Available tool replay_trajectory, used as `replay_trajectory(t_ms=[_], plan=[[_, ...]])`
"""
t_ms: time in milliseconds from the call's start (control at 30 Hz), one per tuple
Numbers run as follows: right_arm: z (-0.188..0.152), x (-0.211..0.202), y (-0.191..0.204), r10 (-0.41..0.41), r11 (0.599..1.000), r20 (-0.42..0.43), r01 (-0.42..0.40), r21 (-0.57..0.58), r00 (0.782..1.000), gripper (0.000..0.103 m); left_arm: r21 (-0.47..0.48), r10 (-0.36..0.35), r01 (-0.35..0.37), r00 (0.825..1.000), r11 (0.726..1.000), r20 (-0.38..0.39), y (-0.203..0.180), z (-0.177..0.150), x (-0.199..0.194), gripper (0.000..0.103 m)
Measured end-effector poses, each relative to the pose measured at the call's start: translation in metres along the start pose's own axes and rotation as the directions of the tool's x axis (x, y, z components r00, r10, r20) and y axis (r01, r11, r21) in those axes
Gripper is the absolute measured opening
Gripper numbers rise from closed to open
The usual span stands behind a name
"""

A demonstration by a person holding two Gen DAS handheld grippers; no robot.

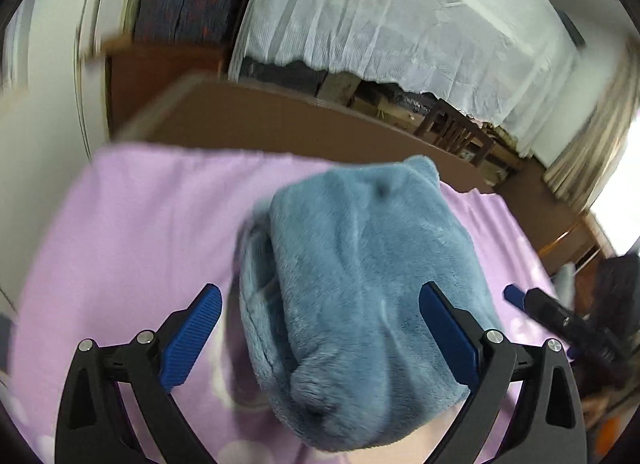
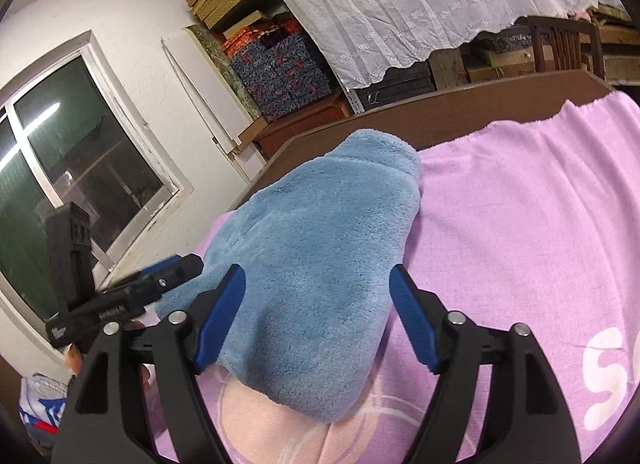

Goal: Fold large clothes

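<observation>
A blue fleece garment (image 1: 360,288) lies folded into a thick bundle on the purple blanket (image 1: 140,232); it also shows in the right wrist view (image 2: 320,264). My left gripper (image 1: 320,308) is open and empty, its blue pads to either side of the bundle's near end, above it. My right gripper (image 2: 318,292) is open and empty, also straddling the bundle's near end. The right gripper shows at the right edge of the left wrist view (image 1: 560,320), and the left gripper at the left of the right wrist view (image 2: 132,292).
The purple blanket (image 2: 520,223) covers a brown table (image 1: 304,119). Behind stand shelves with patterned boxes (image 2: 280,67) under a white lace cloth (image 2: 420,3), a wooden chair (image 2: 560,43), and a window (image 2: 68,167) on the left wall.
</observation>
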State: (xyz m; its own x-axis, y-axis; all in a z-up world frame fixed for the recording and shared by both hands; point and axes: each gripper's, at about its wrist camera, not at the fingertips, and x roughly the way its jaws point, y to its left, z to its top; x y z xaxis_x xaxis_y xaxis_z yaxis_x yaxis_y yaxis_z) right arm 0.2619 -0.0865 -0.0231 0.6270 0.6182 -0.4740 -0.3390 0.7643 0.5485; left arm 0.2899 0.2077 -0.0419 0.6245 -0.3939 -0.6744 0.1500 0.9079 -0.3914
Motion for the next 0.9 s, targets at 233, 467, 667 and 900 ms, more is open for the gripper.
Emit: replay_trajectory(t_ms=[233,467,667,900], plan=[[-0.001,0.006,-0.014,0.031,0.996,-0.033,-0.028,0.081,0.999,0.077,-0.066,-0.143,0.136,0.982,0.989,-0.126,0.005,-0.005,0.029,0.099],[-0.009,0.022,-0.02,0.063,0.991,-0.109,-0.049,0.128,0.992,0.079,-0.098,-0.214,0.199,0.961,0.975,-0.175,0.005,-0.015,0.046,0.099],[-0.016,0.027,-0.019,0.082,0.988,-0.135,-0.062,0.142,0.988,0.082,-0.171,-0.285,0.251,0.934,0.953,-0.217,0.014,-0.017,0.061,0.099],[-0.018,0.038,-0.024,0.117,0.972,-0.155,-0.081,0.222,0.981,0.086,-0.19,-0.302,0.264,0.929,0.945,-0.212,0.015,-0.016,0.064,0.095]])
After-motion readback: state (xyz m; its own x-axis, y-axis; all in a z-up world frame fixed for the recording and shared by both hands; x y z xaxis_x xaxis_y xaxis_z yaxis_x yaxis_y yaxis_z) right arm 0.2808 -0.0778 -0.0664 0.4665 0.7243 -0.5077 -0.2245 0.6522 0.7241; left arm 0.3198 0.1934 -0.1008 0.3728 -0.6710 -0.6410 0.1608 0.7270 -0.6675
